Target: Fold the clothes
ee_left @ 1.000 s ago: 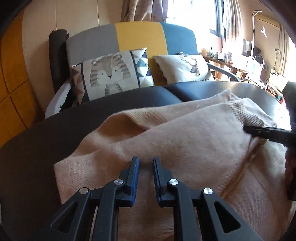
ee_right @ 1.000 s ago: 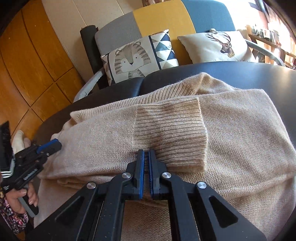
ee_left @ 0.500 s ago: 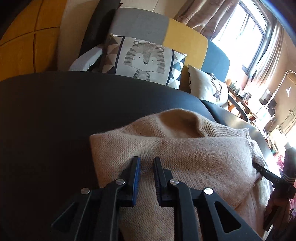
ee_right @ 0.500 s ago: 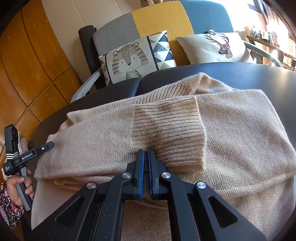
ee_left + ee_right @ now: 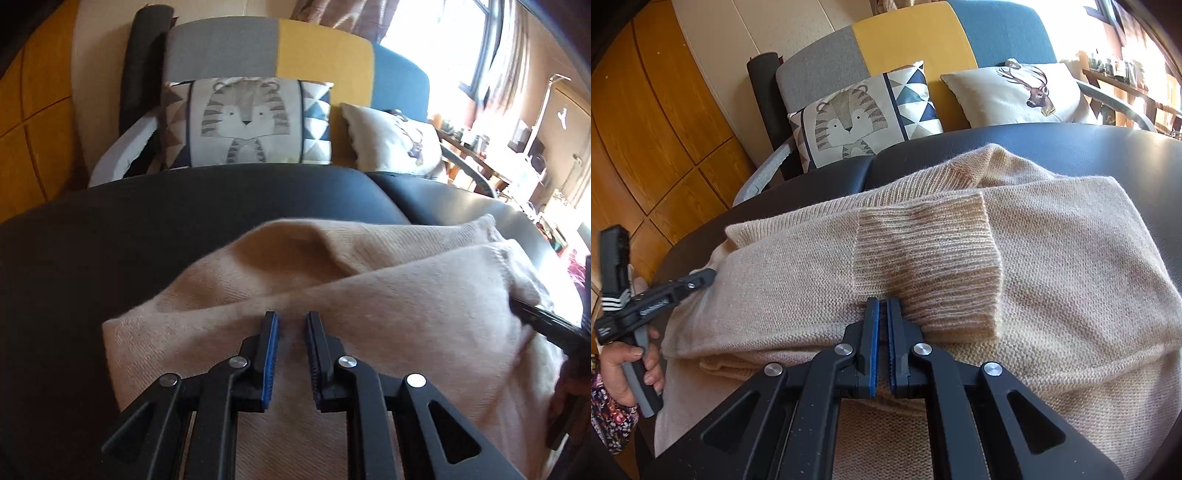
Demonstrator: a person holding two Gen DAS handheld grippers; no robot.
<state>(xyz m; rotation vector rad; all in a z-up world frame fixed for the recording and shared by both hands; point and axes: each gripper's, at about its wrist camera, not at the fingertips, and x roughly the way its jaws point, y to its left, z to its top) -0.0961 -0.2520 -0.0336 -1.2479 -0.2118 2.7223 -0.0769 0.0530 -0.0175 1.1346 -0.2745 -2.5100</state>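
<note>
While the beige sweater (image 5: 1052,266) lies partly folded on the black table (image 5: 110,258), w/ a ribbed cuff (image 5: 923,258) laid across its top, the right gripper (image 5: 881,306) sits pressed together at the cuff's near edge. Left gripper (image 5: 290,319) rests over the sweater's left fold, jaws opening, fabric beneath the gap, not pinched. Tiger cushion (image 5: 247,122) behind.

one beige sweater (image 5: 1052,258), two tools, left tool (image 5: 291,321), right tool (image 5: 882,306), two cushions, tiger cushion (image 5: 864,114), deer cushion (image 5: 1015,92)
</note>
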